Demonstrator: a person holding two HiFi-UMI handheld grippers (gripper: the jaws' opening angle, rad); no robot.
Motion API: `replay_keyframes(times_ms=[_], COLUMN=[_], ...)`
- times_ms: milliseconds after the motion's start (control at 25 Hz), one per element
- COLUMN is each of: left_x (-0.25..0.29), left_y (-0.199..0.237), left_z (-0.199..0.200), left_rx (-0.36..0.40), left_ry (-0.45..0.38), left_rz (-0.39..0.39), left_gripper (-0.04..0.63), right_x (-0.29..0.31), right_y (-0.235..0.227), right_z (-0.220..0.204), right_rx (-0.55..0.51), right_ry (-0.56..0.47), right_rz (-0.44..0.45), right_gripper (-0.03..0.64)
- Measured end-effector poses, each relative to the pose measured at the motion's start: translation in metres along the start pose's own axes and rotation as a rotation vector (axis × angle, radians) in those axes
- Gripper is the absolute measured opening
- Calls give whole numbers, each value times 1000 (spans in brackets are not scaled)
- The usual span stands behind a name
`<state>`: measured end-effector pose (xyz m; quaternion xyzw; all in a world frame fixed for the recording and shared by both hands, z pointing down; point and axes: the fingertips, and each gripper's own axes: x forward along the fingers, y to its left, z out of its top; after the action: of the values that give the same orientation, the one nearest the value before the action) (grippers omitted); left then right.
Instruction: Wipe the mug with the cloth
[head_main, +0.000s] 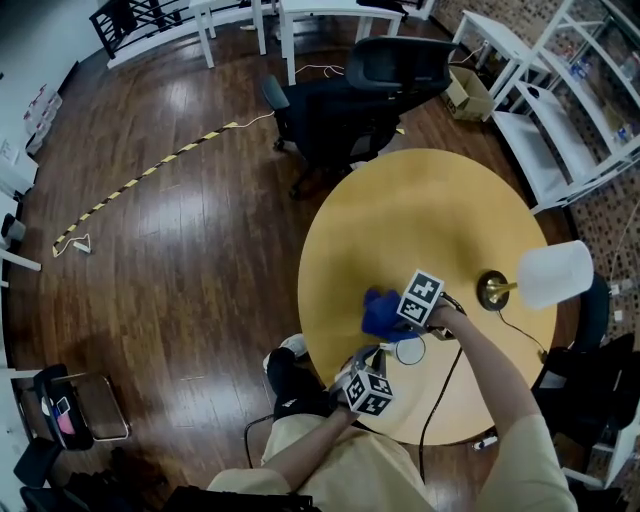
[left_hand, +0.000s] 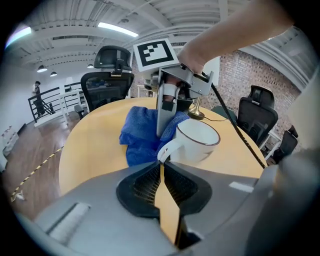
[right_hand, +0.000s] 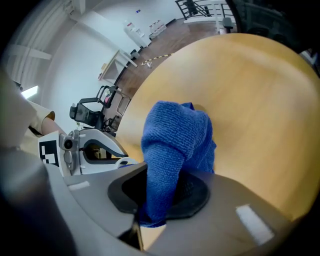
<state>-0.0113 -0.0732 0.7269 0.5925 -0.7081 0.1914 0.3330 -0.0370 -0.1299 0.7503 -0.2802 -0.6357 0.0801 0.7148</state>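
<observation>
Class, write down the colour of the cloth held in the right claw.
Blue. The cloth shows best in the right gripper view.

The round yellow wooden surface (head_main: 420, 215) carries a white mug (head_main: 410, 350) near its front edge and a bunched blue cloth (head_main: 380, 312) touching the mug. A brass-footed lamp (head_main: 491, 290) stands to the right, and a black cable (head_main: 441, 385) runs over the edge.
</observation>
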Motion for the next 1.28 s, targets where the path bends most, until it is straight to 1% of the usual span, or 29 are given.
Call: replay_keyframes(times_ms=[280, 440, 520, 720, 920, 1040, 1160, 1280], left_x=[3, 1, 0, -2, -1, -2, -2, -3], left_y=[2, 4, 3, 5, 9, 9, 10, 11], left_z=[3, 2, 2, -1, -2, -2, -2, -2], left_rx=[19, 38, 42, 76, 109, 121, 136, 153], left_ry=[14, 26, 32, 50, 74, 80, 85, 90], left_rz=[1, 5, 6, 8, 17, 20, 19, 17], left_gripper=[17, 18, 18, 20, 18, 18, 18, 20], right_x=[-11, -13, -13, -7, 0, 4, 8, 13], right_y=[-21, -27, -26, -18, -8, 1, 12, 26], right_z=[-21, -41, -52, -70, -81, -91, -100, -106], right_rx=[141, 209, 242, 323, 418, 467, 486, 478], right_ry=[-168, -230, -257, -365, -488, -551, -586, -593], right_rz=[-5, -24, -19, 17, 86, 110, 113, 97], right_gripper=[72, 72, 72, 72, 72, 72, 72, 72])
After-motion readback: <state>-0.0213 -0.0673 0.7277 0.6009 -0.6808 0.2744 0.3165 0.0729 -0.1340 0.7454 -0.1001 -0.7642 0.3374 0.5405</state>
